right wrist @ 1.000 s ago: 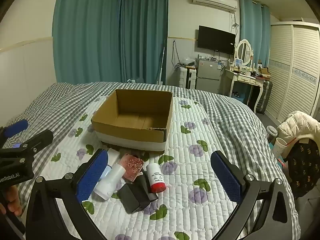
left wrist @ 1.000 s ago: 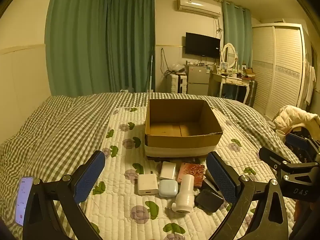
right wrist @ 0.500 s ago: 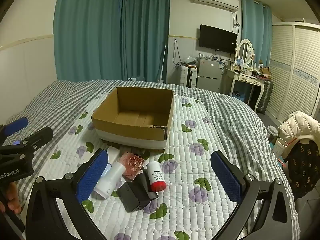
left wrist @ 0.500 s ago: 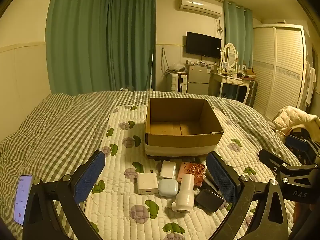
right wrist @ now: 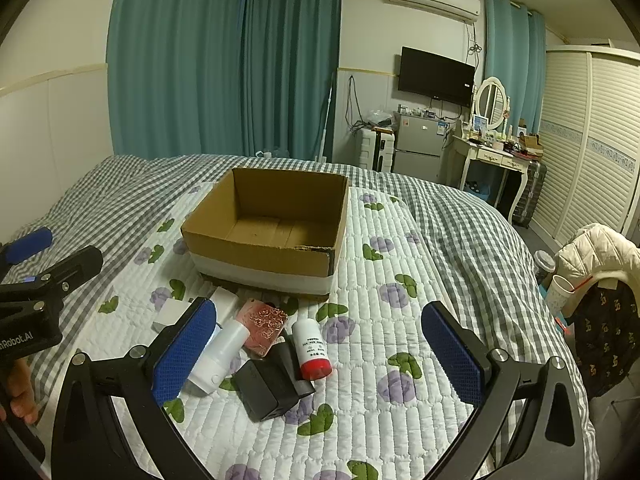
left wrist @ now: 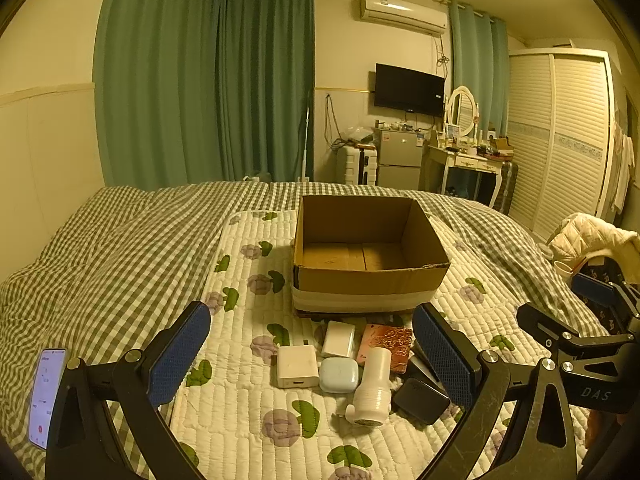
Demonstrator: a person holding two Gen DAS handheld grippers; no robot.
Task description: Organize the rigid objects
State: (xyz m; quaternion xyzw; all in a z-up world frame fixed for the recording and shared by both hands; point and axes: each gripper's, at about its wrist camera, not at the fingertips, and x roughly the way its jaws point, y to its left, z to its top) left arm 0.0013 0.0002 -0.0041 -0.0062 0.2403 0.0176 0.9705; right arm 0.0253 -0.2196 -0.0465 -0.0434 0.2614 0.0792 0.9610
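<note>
Bedroom light falls on a quilted floral mat (left wrist: 240,400) spread over a checked bed. Both claws hang just as they did a second ago, nothing shifted. Left gripper (left wrist: 312,356) gapes, holding nothing, above a white charger (left wrist: 297,366), a pale blue case (left wrist: 338,375) and a white bottle (left wrist: 374,388) near the mat's near edge. Right gripper (right wrist: 320,356) is likewise spread and bare over a black adapter (right wrist: 266,394), a red-capped bottle (right wrist: 312,348) and a pink rose-patterned case (right wrist: 266,326). Beyond the cluster sits the open cardboard box (left wrist: 370,280), with a phone (left wrist: 46,392) at the bed's left edge.
</note>
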